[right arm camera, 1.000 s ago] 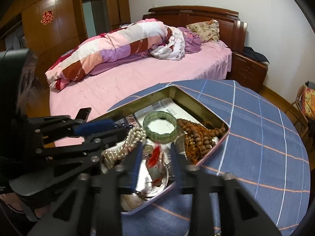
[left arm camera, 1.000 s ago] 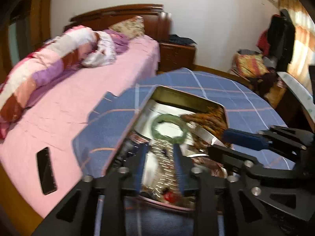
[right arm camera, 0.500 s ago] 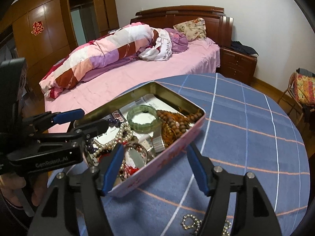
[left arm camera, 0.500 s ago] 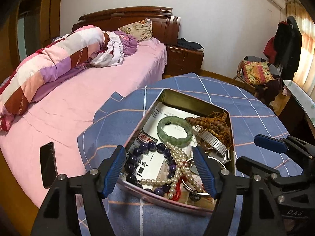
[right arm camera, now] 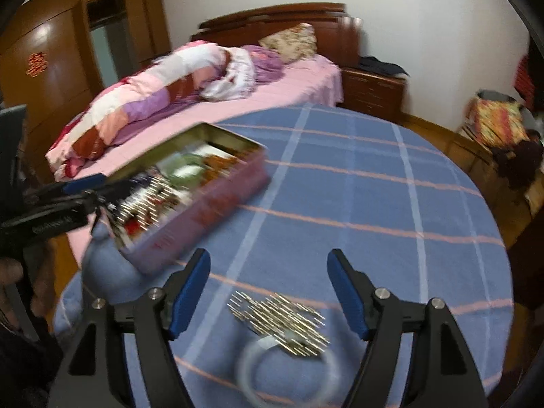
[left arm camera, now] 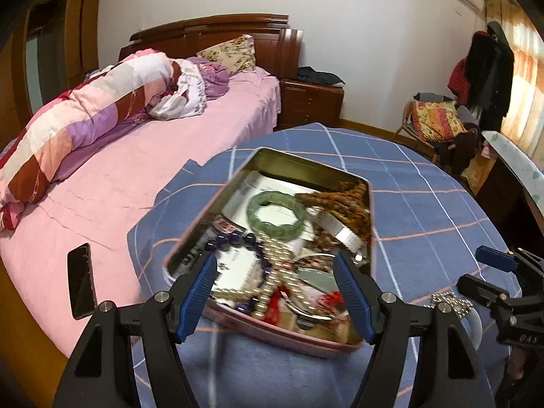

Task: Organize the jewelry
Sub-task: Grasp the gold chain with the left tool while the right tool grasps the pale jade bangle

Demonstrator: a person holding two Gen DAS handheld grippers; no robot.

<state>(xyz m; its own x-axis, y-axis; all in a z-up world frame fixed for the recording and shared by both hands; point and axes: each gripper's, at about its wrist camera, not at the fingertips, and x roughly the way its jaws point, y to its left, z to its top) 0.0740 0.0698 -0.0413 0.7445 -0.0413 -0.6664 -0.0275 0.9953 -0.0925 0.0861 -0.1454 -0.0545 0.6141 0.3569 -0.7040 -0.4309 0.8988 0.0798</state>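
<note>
- Tin (left arm camera: 343, 175): open rectangular box, pink outer wall, on the blue checked tablecloth (right arm camera: 357, 183) of a round table; long axis runs from near left to far right in the left wrist view. Holds mixed jewelry.
- Contents, as far as blur allows: green bangle (left arm camera: 276, 213) toward the far middle; brown bead strand (left arm camera: 350, 204) in the far right corner; dark purple beads (left arm camera: 238, 239) and pearl strand (left arm camera: 272, 272) nearer; something red at the near edge.
- Loose pieces outside the tin: silver bead chain (right arm camera: 278, 319) heaped on the cloth, touching a pale ring-shaped bangle (right arm camera: 285, 370) just nearer the camera. Both lie well to the right of the tin.
- Left gripper (left arm camera: 277, 292): jaws spread wide, having just opened further, nothing between the pads; it hangs over the near end of the tin.
- Right gripper (right arm camera: 268, 292): jaws parted and just been widening, nothing gripped; the chain lies directly ahead, between and slightly below the fingertips.
- Governing relation: the loose chain and pale bangle sit under the right gripper, far from the left one; judged the right hand's pickup. The heap spreads from far left to near right, crosswise to the open jaws.
- Background: bed (left arm camera: 142, 170) with rolled quilt, phone (left arm camera: 81, 280) on its edge.
</note>
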